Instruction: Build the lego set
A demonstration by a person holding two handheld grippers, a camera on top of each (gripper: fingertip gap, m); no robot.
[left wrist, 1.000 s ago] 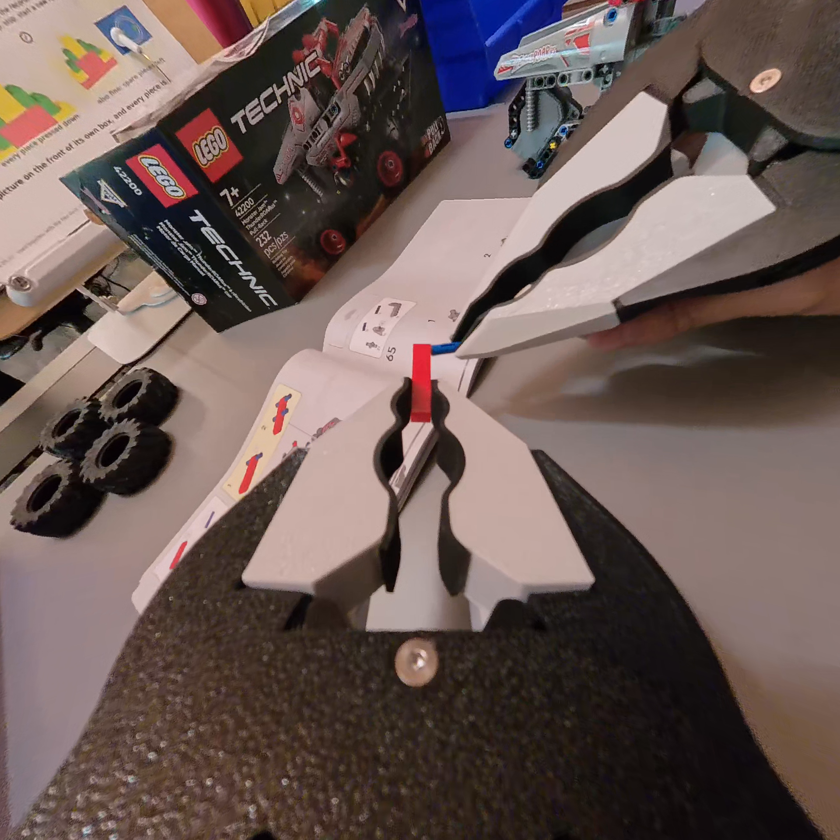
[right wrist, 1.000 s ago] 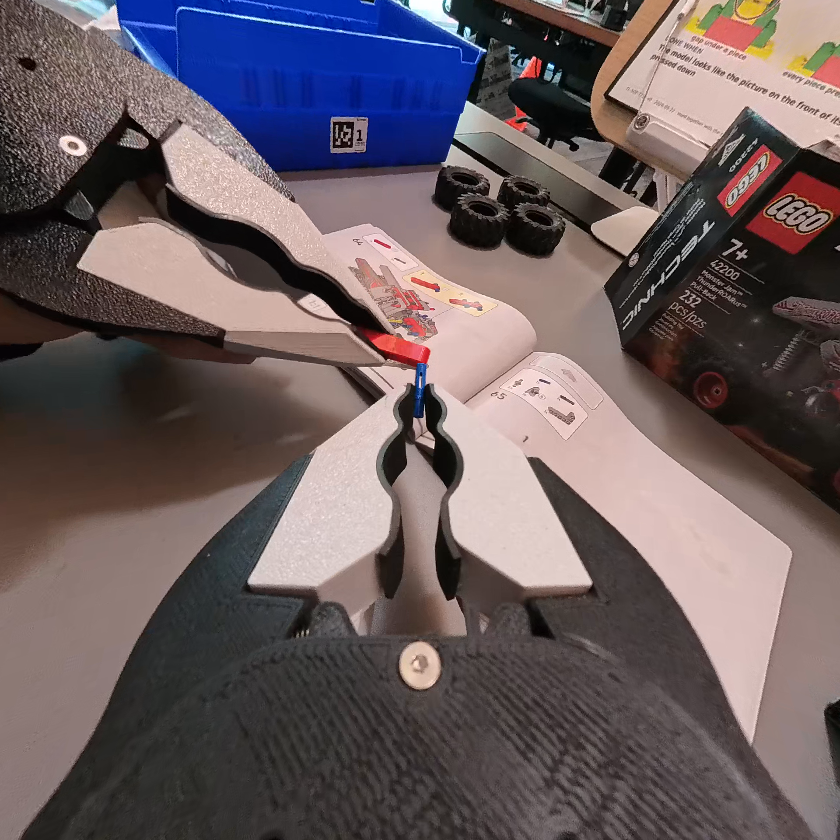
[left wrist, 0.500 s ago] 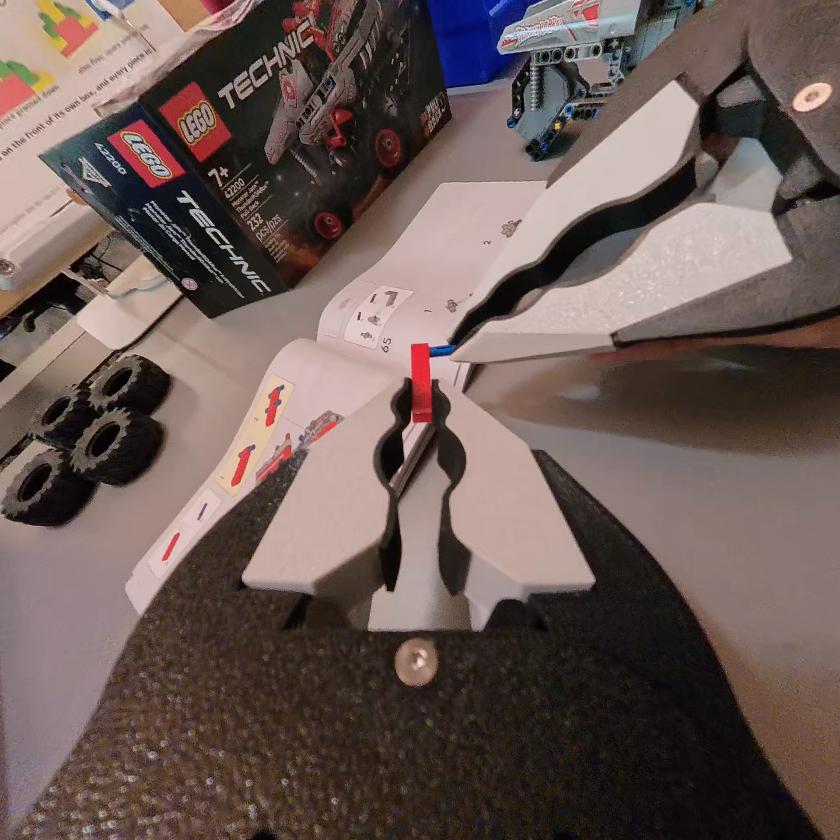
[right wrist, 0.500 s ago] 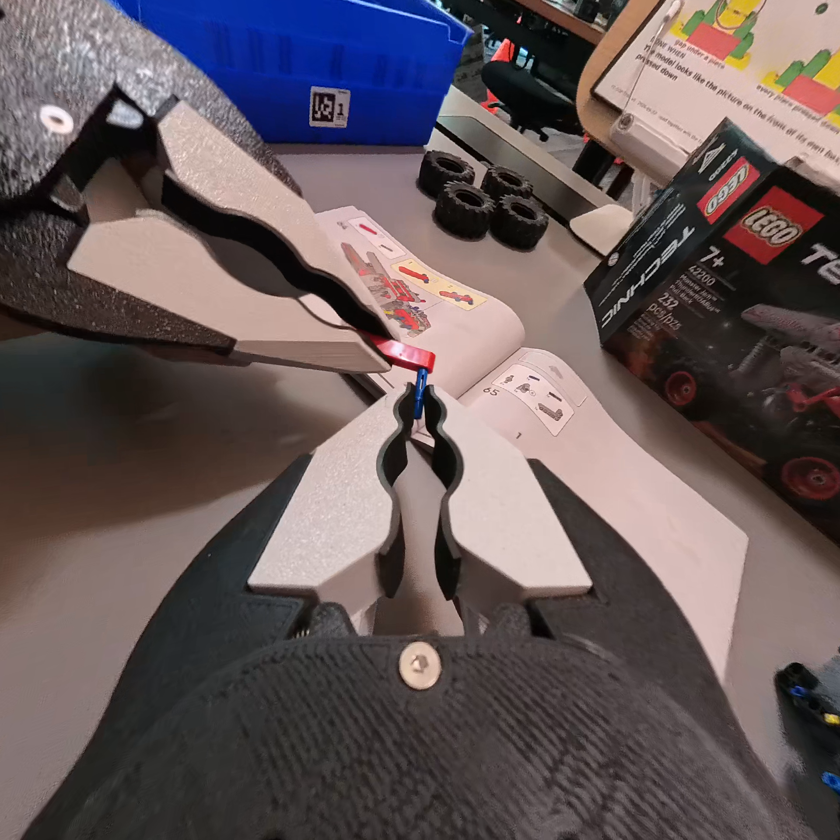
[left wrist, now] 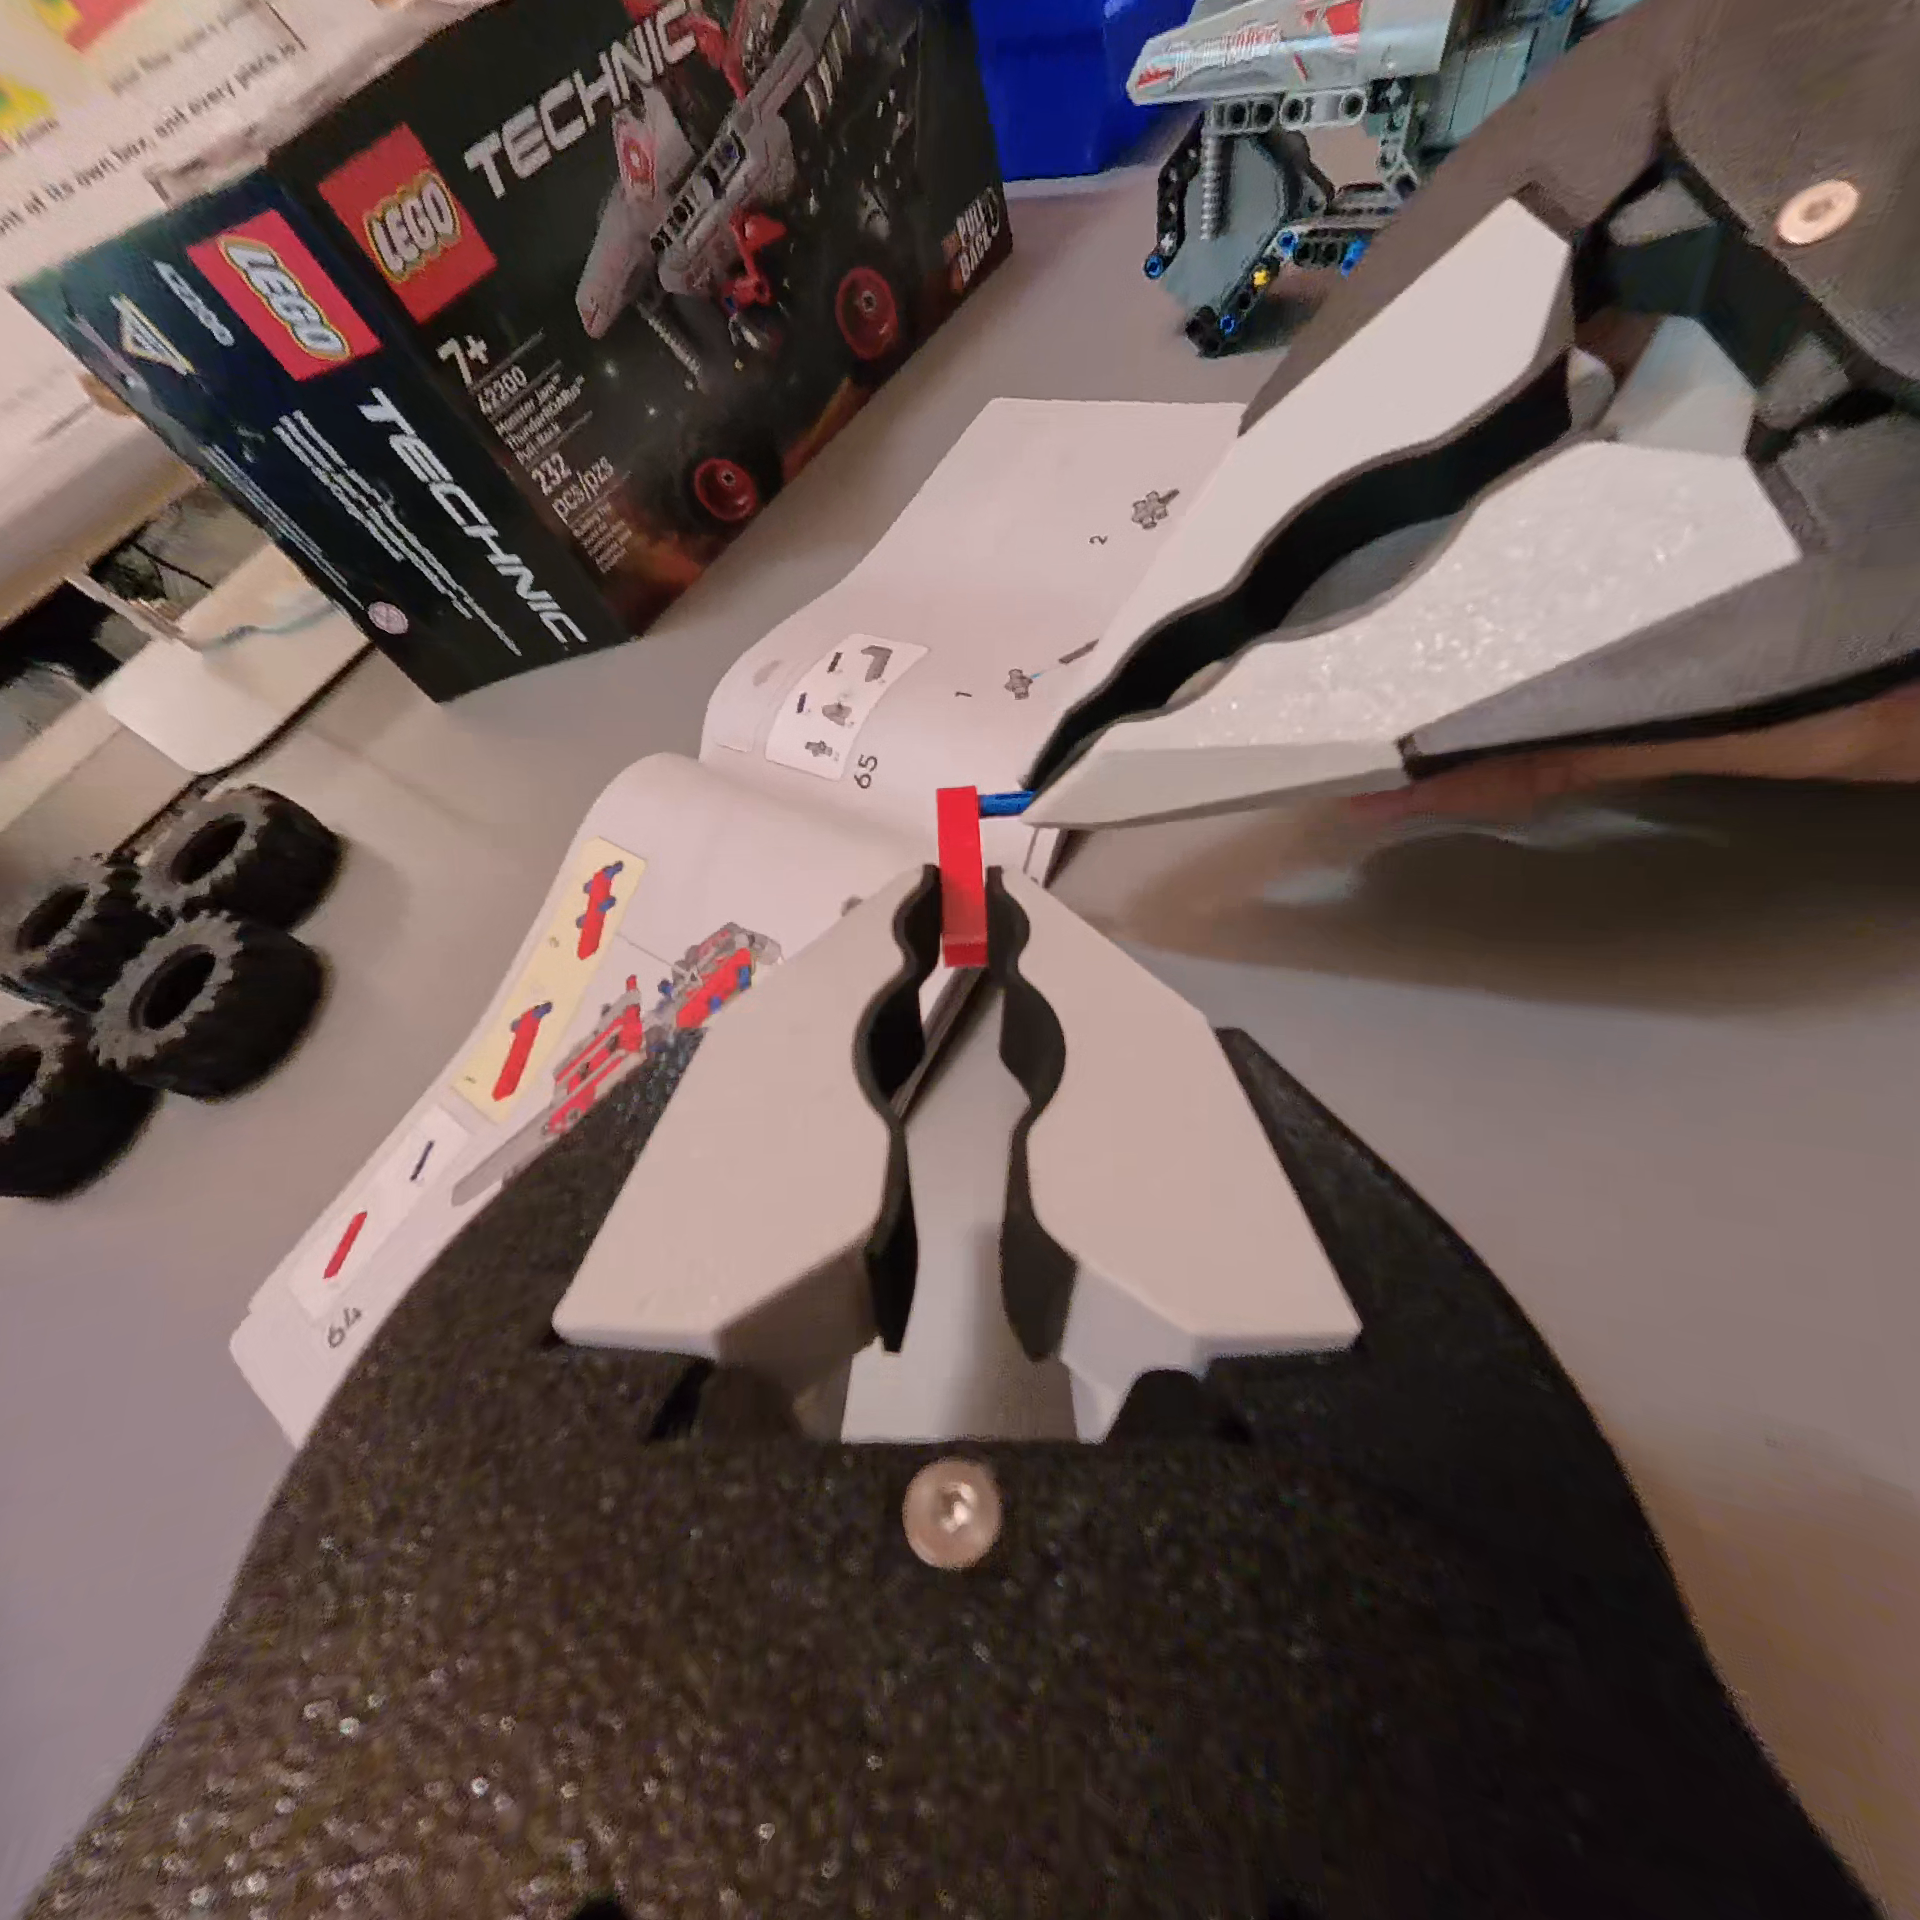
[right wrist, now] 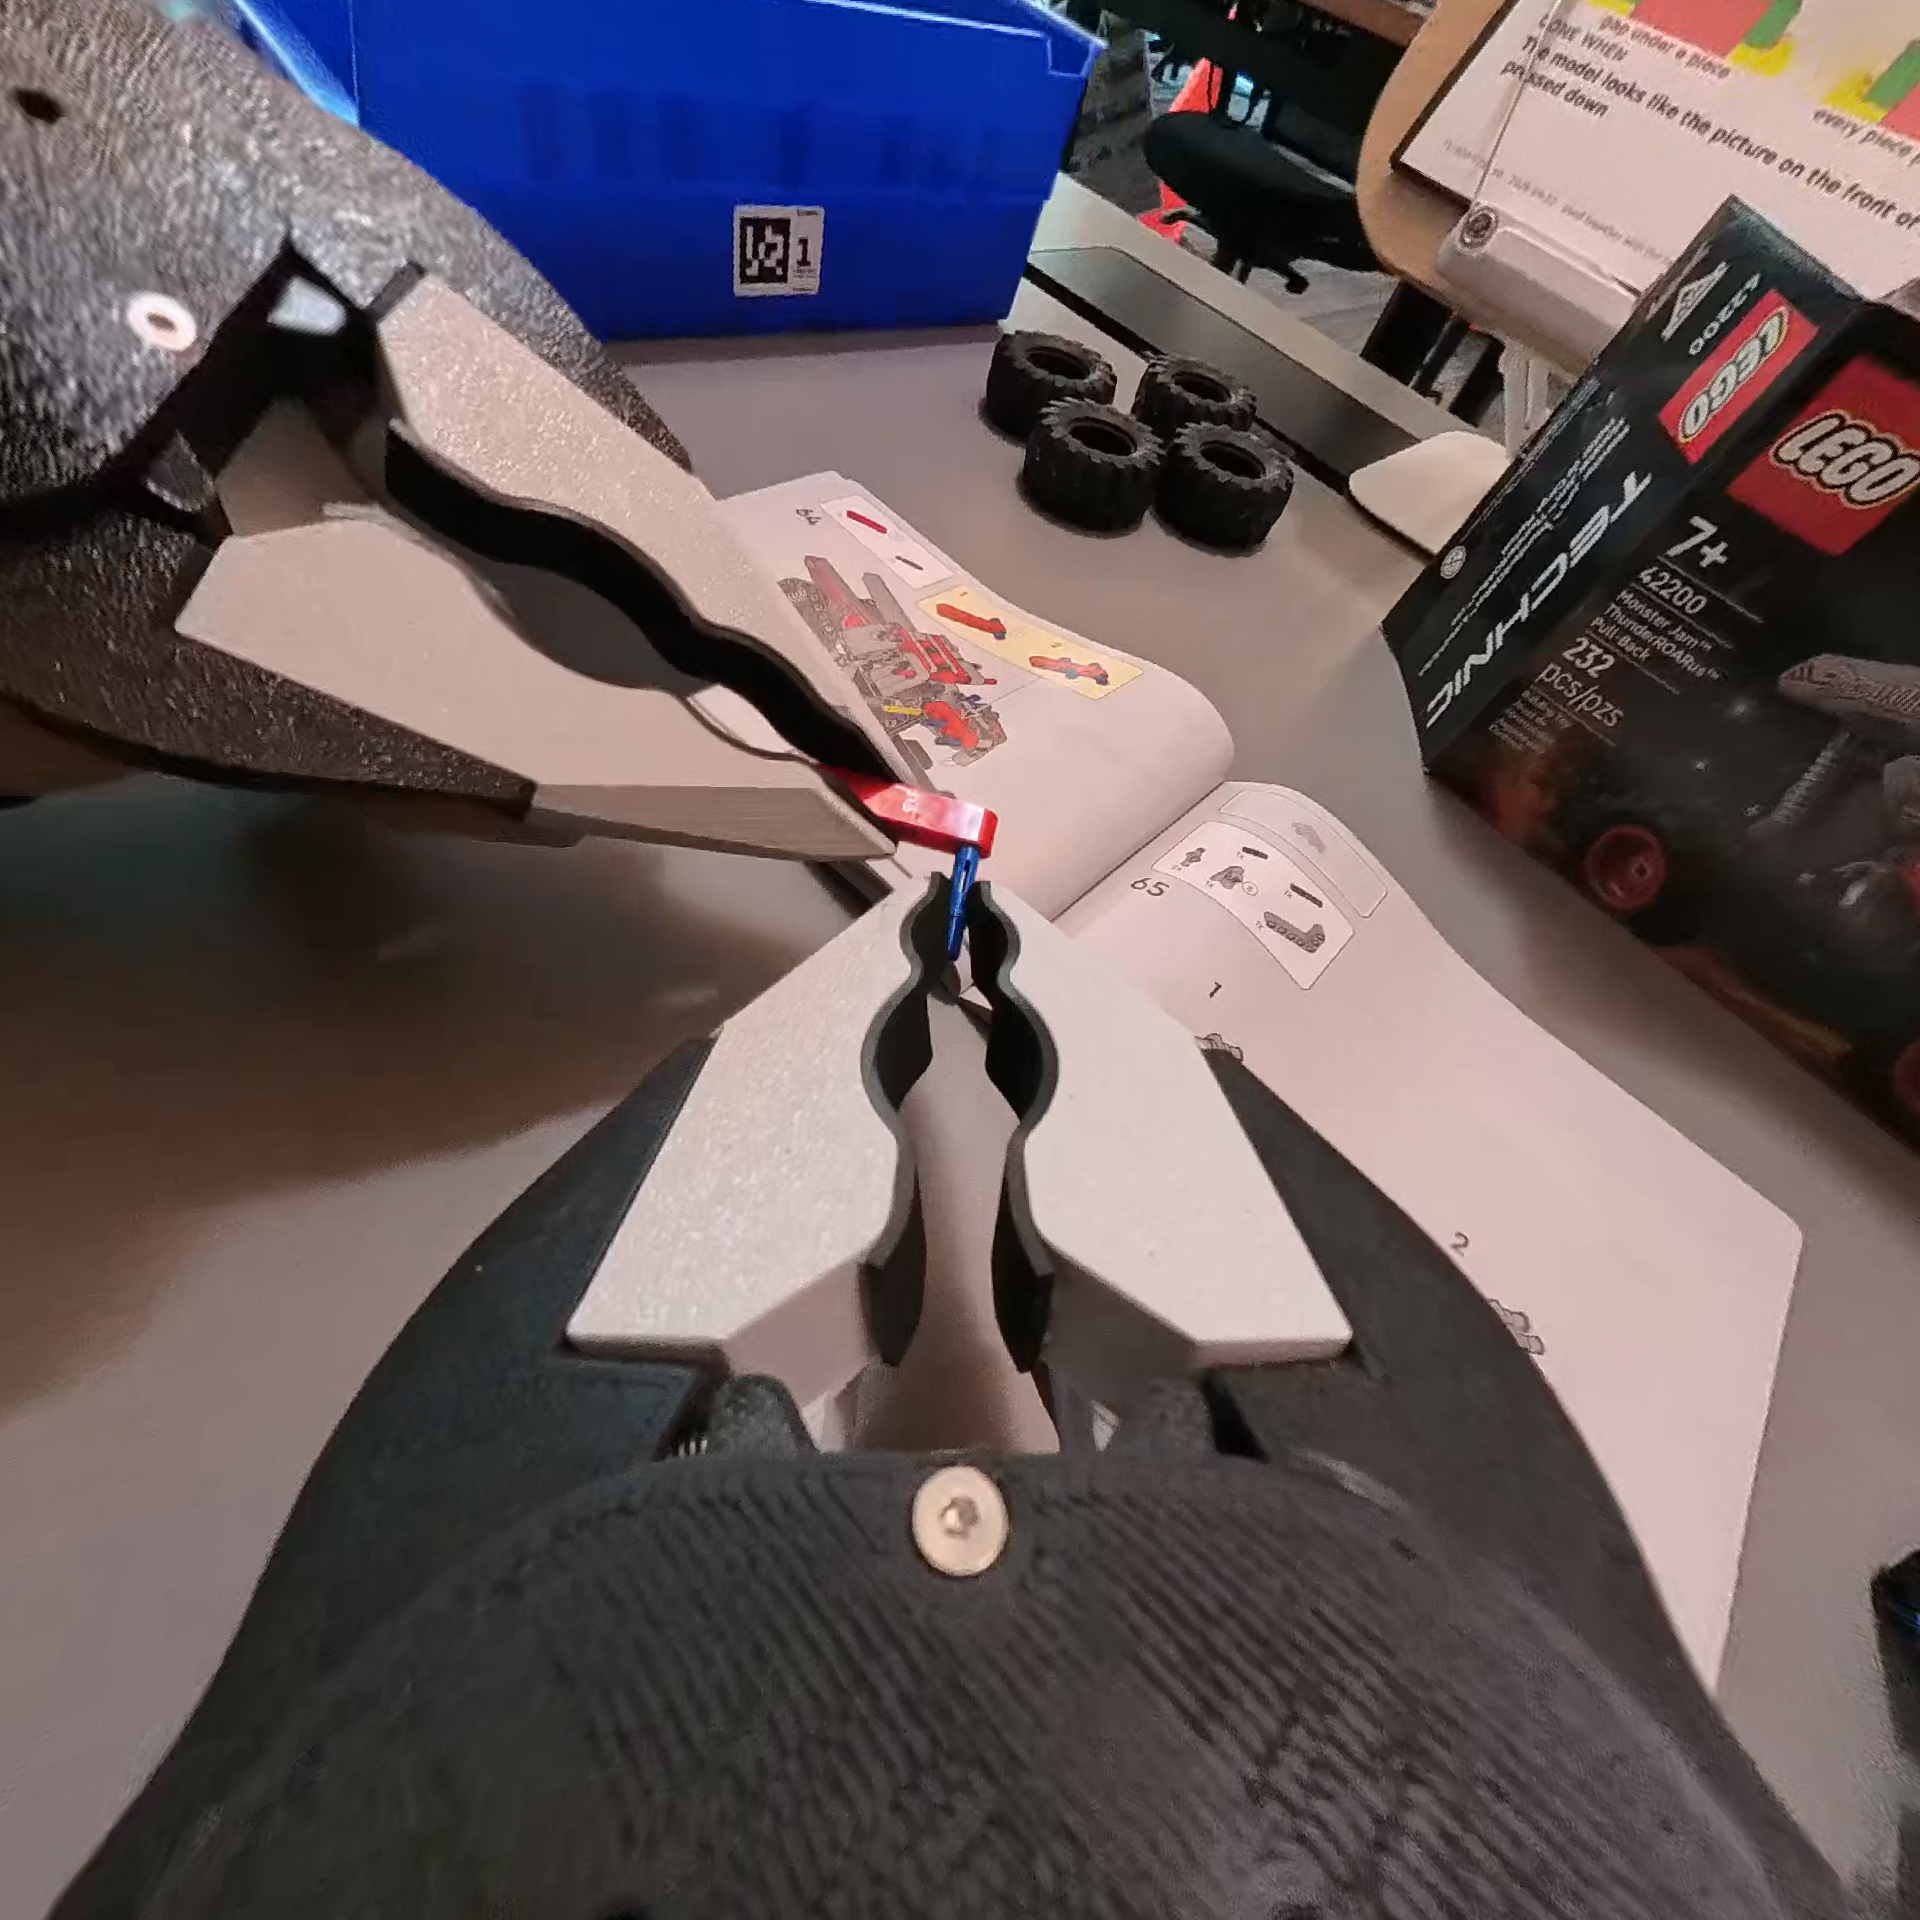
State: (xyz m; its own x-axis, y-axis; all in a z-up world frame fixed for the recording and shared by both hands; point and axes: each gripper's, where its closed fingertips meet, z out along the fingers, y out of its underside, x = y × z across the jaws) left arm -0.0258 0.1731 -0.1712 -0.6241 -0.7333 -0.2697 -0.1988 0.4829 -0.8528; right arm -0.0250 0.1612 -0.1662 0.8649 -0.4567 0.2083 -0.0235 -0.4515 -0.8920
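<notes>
My left gripper (left wrist: 958,883) is shut on a thin red beam (left wrist: 958,873) that sticks up from its tips. My right gripper (right wrist: 961,894) is shut on a small blue pin (right wrist: 960,902). The pin's tip touches the end of the red beam (right wrist: 935,812), which the left gripper (right wrist: 883,805) holds from the left in the right wrist view. In the left wrist view the right gripper (left wrist: 1034,798) comes in from the right with the blue pin (left wrist: 1003,802) against the beam's top. Both are held above the open instruction booklet (left wrist: 810,831).
The booklet (right wrist: 1351,1091) lies open on the grey table. The black set box (left wrist: 540,395) stands behind it. Several black tyres (left wrist: 156,987) lie left of it. A partly built grey model (left wrist: 1288,177) stands at the back. A blue bin (right wrist: 707,145) stands behind the tyres (right wrist: 1138,452). The tips of both grippers are at nearly the same place. From either gripper's tips it is about 25 cm to the partly built grey model (left wrist: 1288,177).
Both grippers have kept their hold, pin against beam. The views have shifted a little: the box and tyres slid in the frame, so the pair of grippers has turned slightly together.
</notes>
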